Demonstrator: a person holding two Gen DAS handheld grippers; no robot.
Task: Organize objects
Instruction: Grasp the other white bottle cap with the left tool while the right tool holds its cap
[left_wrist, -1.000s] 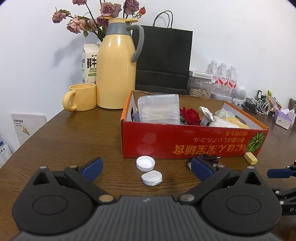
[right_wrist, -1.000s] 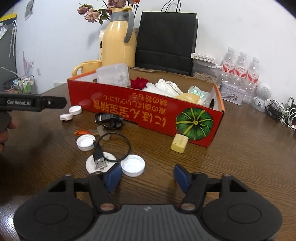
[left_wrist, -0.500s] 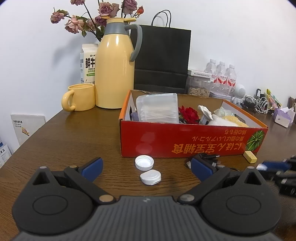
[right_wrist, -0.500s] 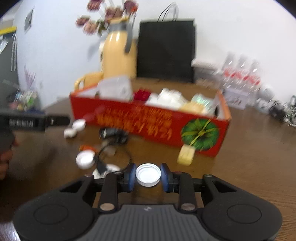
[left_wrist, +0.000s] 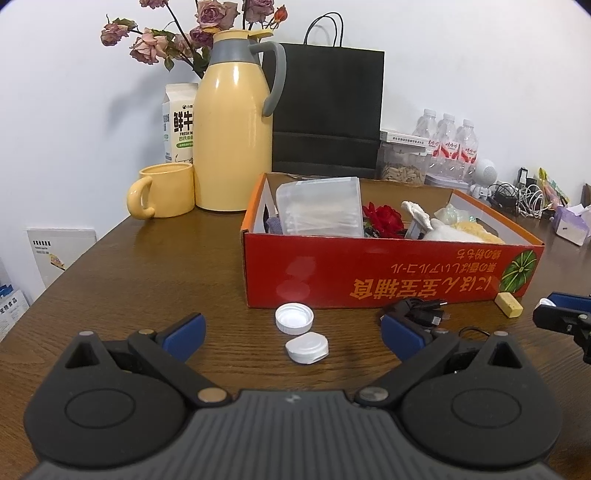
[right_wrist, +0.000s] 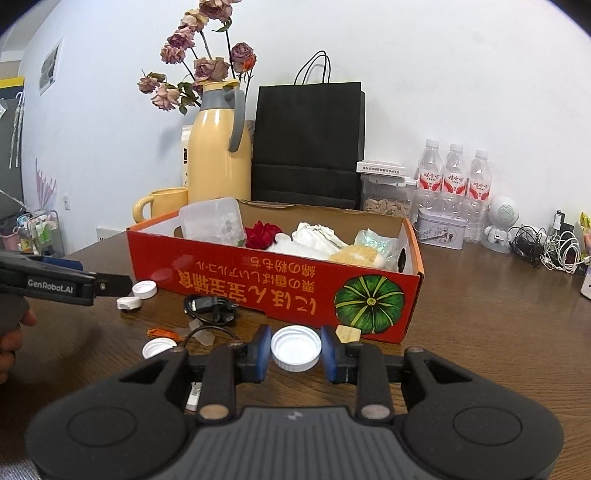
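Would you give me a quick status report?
Right gripper shut on white cap. Left gripper open, empty. Red box just ahead; nothing in the way.

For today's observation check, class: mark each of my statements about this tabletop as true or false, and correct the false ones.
1. The right hand-held gripper is shut on a white bottle cap. True.
2. The left hand-held gripper holds a cap. False: it is open and holds nothing.
3. The red box is empty. False: a clear container and a red flower lie inside.
4. A yellow mug stands beside the yellow jug. True.
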